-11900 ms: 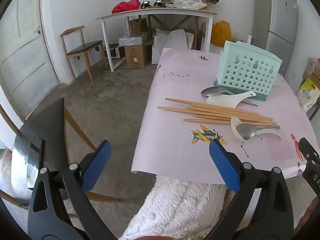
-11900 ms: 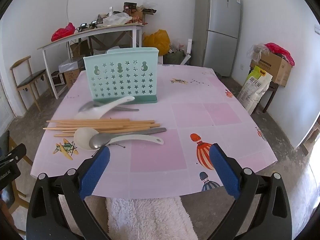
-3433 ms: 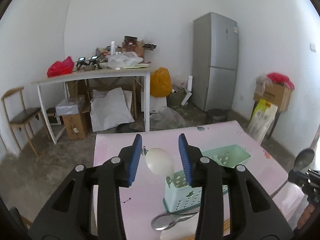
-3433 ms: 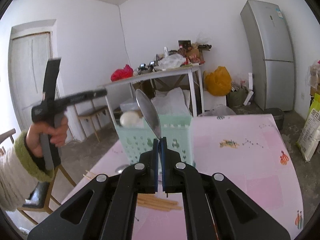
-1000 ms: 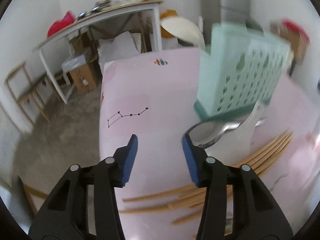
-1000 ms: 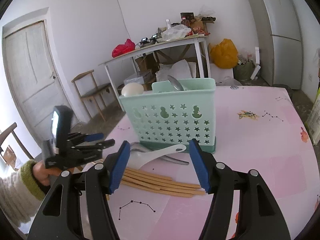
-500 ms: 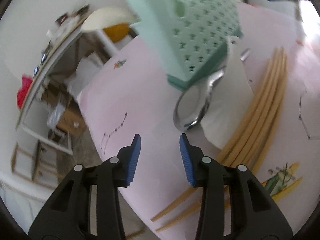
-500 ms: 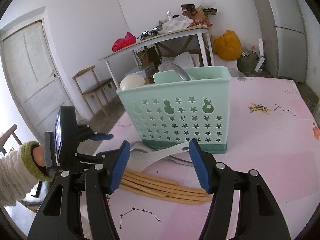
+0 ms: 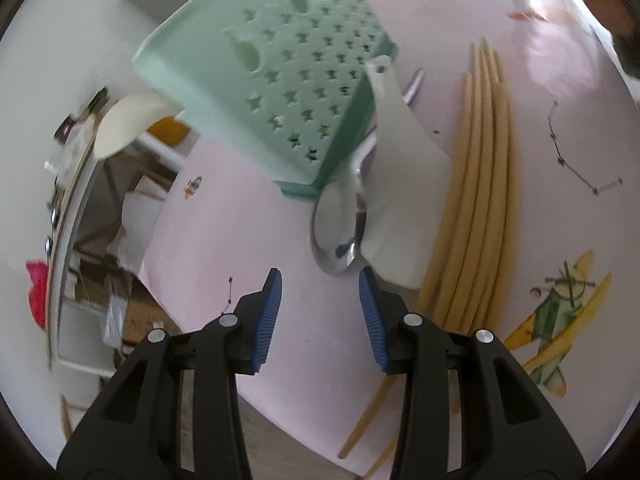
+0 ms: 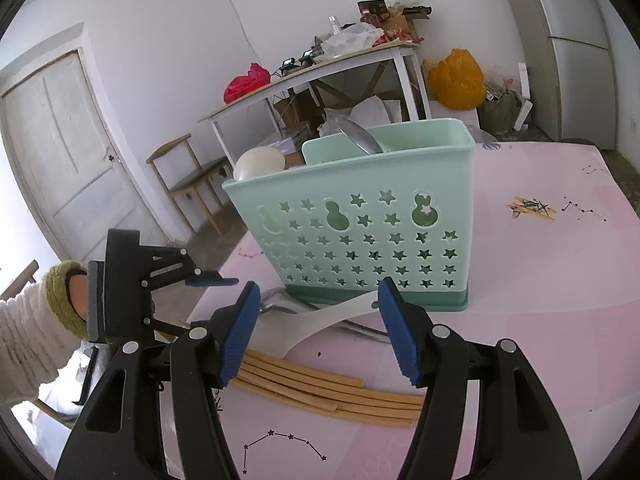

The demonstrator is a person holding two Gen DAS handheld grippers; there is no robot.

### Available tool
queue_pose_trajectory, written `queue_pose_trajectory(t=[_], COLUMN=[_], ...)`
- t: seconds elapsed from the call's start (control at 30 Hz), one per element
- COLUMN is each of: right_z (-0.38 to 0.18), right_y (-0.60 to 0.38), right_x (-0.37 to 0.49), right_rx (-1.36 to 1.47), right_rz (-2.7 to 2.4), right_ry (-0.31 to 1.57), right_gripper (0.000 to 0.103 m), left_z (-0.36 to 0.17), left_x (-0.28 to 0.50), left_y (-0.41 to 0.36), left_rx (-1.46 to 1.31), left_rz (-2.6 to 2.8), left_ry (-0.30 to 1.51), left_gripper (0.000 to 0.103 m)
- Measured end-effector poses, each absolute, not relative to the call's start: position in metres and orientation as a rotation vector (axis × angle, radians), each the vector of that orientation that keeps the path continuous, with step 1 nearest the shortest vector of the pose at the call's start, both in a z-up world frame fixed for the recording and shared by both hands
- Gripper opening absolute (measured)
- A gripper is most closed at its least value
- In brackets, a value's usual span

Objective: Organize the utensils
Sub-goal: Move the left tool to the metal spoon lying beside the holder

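The mint green utensil holder (image 10: 360,224) stands on the pink table, with a white spoon (image 10: 259,163) and a metal spoon (image 10: 360,136) sticking out of its top. In front of it lie a metal spoon (image 9: 340,236), a white spoon (image 9: 396,184) and a bundle of wooden chopsticks (image 9: 476,216). My left gripper (image 9: 320,316) is open and empty, close over the metal spoon's bowl; it also shows in the right wrist view (image 10: 208,280). My right gripper (image 10: 318,332) is open and empty above the white spoon's handle (image 10: 320,320) and the chopsticks (image 10: 320,386).
The pink table (image 10: 540,272) has its left edge close beside the spoons (image 9: 168,280). Beyond it stand a wooden chair (image 10: 188,176), a cluttered white side table (image 10: 312,76), a door (image 10: 60,152) and a grey fridge (image 10: 576,40).
My left gripper has moved in towards the metal spoon on the table and opened a little wider. My right gripper has come closer to the holder and the white spoon.
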State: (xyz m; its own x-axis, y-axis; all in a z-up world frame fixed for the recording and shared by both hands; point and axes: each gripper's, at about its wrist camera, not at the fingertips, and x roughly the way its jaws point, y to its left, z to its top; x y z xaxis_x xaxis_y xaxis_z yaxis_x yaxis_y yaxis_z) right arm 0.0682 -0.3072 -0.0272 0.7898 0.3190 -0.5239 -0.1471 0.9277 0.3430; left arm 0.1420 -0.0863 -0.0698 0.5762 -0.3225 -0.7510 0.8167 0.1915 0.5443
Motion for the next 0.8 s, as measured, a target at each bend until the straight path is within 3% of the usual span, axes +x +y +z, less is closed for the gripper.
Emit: queue_pose_trajectory(t=[0.5, 0.8], right_z=[-0.028, -0.030], right_y=[-0.308, -0.310], right_x=[0.065, 0.067], right_rx=[0.318, 0.322], right_rz=[0.250, 0.247], right_ry=[0.613, 0.609], right_gripper=[0.060, 0.060], left_z=[-0.064, -0.048], left_x=[0.144, 0.157], left_y=[-0.090, -0.085], left_rx=[1.030, 0.849], left_rz=[-0.847, -0.868], left_ry=[0.501, 0.550], left_gripper=[0.039, 0.018])
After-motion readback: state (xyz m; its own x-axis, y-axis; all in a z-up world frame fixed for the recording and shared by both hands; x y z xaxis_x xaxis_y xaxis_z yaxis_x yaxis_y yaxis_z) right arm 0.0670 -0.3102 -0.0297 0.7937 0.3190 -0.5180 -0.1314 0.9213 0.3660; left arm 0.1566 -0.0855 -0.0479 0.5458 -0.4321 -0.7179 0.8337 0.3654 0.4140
